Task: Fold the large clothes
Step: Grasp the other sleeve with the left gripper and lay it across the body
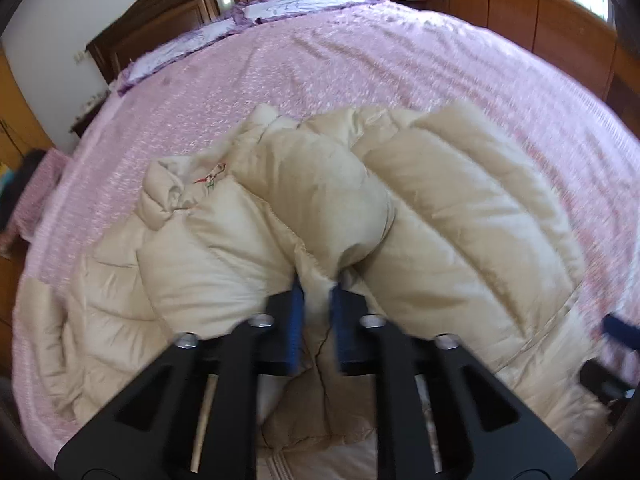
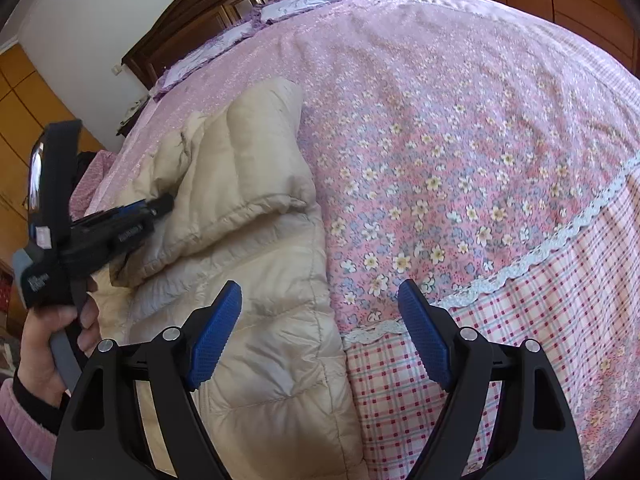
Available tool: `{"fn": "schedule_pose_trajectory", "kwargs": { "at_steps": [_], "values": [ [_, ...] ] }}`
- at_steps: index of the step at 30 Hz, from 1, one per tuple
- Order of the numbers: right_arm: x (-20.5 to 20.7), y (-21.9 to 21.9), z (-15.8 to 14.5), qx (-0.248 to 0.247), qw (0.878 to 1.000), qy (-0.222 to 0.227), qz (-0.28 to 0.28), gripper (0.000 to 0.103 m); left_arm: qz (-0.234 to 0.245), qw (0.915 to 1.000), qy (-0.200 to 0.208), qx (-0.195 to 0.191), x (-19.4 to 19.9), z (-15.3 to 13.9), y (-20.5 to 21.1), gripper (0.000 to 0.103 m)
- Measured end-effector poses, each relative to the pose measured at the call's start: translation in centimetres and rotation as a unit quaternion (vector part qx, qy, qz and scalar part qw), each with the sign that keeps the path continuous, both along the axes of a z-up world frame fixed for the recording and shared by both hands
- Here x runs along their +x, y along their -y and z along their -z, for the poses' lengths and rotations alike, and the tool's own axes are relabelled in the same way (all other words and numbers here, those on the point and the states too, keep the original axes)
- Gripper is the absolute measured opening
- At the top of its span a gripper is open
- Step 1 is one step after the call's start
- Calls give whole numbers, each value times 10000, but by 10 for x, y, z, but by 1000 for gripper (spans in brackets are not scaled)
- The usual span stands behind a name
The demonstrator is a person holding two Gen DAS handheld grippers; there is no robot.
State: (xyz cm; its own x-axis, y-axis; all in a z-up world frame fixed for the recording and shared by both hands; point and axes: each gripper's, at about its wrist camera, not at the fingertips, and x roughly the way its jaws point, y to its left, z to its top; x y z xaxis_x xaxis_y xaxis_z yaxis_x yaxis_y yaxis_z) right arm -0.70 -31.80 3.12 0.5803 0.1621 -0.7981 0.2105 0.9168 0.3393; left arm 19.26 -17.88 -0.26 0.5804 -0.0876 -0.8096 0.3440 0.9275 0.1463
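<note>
A cream puffy down jacket (image 1: 460, 208) lies on the pink bed; it also shows in the right wrist view (image 2: 260, 320). My left gripper (image 1: 318, 296) is shut on a fold of the jacket's fabric, which bunches up between the blue pads (image 1: 295, 320). In the right wrist view the left gripper (image 2: 160, 206) reaches in from the left, held by a hand, over a folded-over jacket part (image 2: 248, 168). My right gripper (image 2: 320, 320) is open and empty, above the jacket's right edge near the bed's front.
The pink floral bedspread (image 1: 360, 72) covers the bed; its checked skirt (image 2: 540, 320) with lace trim hangs at the front right. Pillows (image 1: 296, 4) and a dark wooden headboard (image 1: 180, 20) stand at the far end. Wooden cabinets (image 1: 540, 20) line the right.
</note>
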Motion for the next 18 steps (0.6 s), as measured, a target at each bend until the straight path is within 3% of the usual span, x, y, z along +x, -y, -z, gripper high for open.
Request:
{"fn": "schedule_pose_trajectory", "kwargs": {
  "at_steps": [5, 10, 14, 18],
  "values": [
    [3, -7, -3, -17, 10000, 38, -12, 78, -16, 9972, 188, -730, -4, -40, -29, 6],
    [16, -13, -12, -128, 9998, 103, -112, 79, -316, 9909, 535, -1193, -5, -76, -75, 6],
    [34, -21, -22, -232, 9990, 289, -252, 79, -644, 9875, 596, -1312, -8, -79, -114, 6],
    [57, -37, -26, -357, 9977, 393, -425, 78, -1071, 9828, 366, -1456, -8, -57, -158, 6]
  ]
}}
